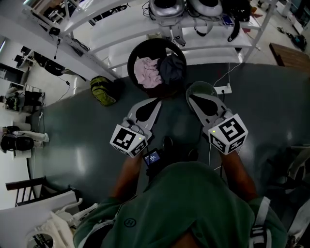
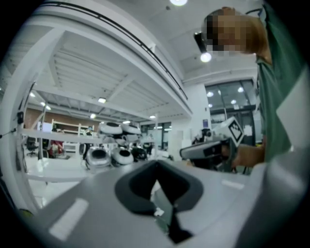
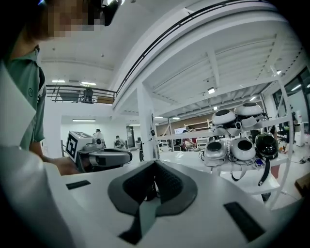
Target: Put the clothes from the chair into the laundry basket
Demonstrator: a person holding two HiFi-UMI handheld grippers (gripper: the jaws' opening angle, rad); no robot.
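Note:
A round black laundry basket (image 1: pixel 145 46) stands on the dark floor by the shelving. Inside it lie a pink garment (image 1: pixel 149 71) and a dark grey garment (image 1: pixel 172 68). My left gripper (image 1: pixel 156 101) points at the basket's near rim, shut and empty. My right gripper (image 1: pixel 193 92) is just right of the basket, also shut with nothing in it. In the left gripper view the jaws (image 2: pixel 156 168) meet in front of the shelves, and the right gripper (image 2: pixel 208 150) shows beside them. In the right gripper view the shut jaws (image 3: pixel 155 167) face the helmets, with the left gripper (image 3: pixel 101 157) alongside.
White shelving (image 1: pixel 126 46) runs behind the basket and carries helmets (image 1: pixel 167 7). A green backpack (image 1: pixel 102 90) lies left of the basket. A white power strip (image 1: pixel 223 89) with a cable sits to its right. White bags (image 1: pixel 53 227) lie at the lower left.

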